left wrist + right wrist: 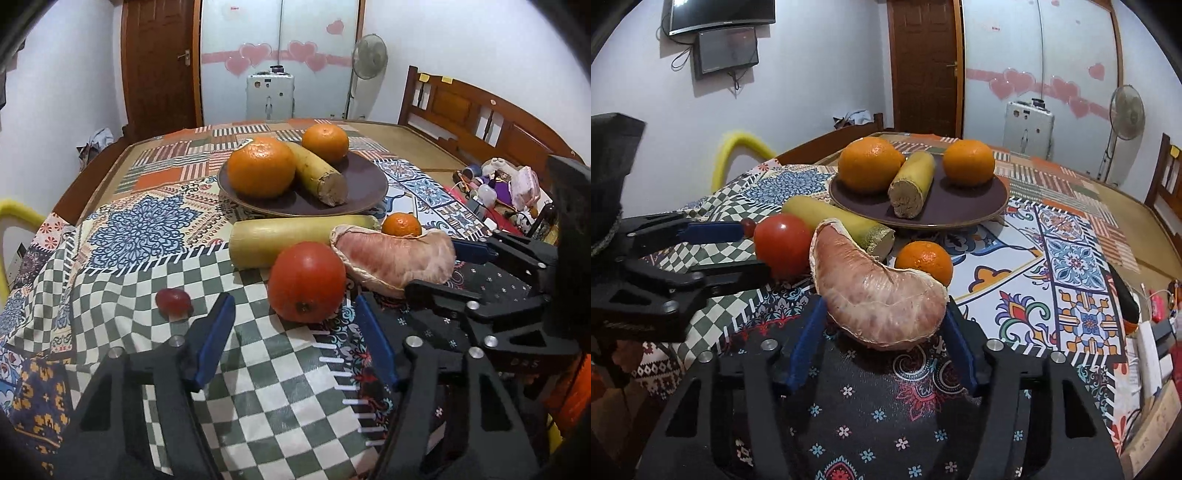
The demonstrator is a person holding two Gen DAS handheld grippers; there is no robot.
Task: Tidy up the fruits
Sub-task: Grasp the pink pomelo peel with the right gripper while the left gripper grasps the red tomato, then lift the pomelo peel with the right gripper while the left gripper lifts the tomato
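Two black grippers with blue pads rest low over a patchwork cloth (155, 229). Left gripper (297, 317) stands spread, a smooth red tomato (306, 281) just ahead at twelve o'clock, touching neither pad. Right gripper (882, 321) brackets a rough, pithy pomelo wedge (879, 291); whether its pads press cannot be told. A dark round plate (365, 192) at twelve o'clock bears two dimpled oranges and a stubby banana piece. Only the left view shows a small grape (173, 301) plainly.
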